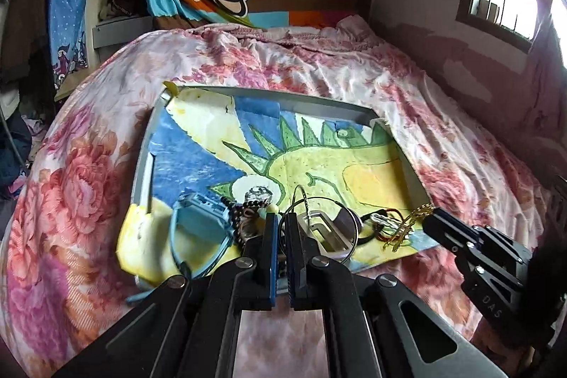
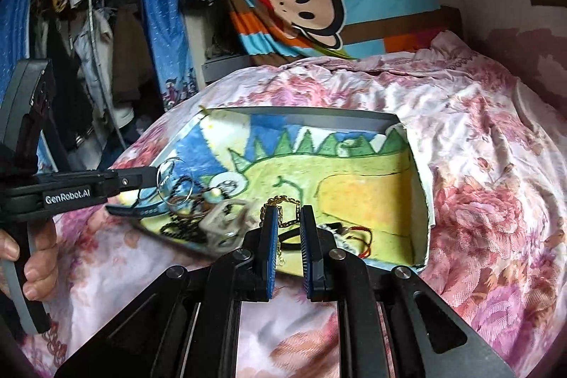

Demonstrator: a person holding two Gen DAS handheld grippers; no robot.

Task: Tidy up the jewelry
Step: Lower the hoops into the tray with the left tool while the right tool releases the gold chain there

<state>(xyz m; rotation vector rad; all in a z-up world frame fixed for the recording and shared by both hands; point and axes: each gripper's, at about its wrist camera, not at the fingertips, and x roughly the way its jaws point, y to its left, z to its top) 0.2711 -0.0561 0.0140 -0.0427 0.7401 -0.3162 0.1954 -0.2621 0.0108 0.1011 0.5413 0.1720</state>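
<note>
Left gripper (image 1: pixel 281 222) sat low centre in the left wrist view, pads almost together, only a thin slit between them. A thin wire hoop (image 1: pixel 315 225) ran through that slit; the right wrist view showed the same gripper (image 2: pixel 156 179) at mid left with hoops (image 2: pixel 170 179) hanging off its tip, so it was clamped on the hoop.

Right gripper (image 2: pixel 287 218) was at lower centre, jaws apart by a clear gap. The gold chain (image 2: pixel 283 202) lay across the gap at the tips, and I could not tell whether the pads touched it.

The rest of the jewelry sat in a pile at the near edge of the tray (image 1: pixel 290 100): blue watch (image 1: pixel 198 218), dark bead string (image 1: pixel 237 211), red cord (image 2: pixel 361 236). The tray was lined with a dinosaur drawing (image 1: pixel 319 162) and rested on the floral bedspread (image 1: pixel 88 165).

A hand (image 2: pixel 33 257) gripped the left handle at the lower left edge.
</note>
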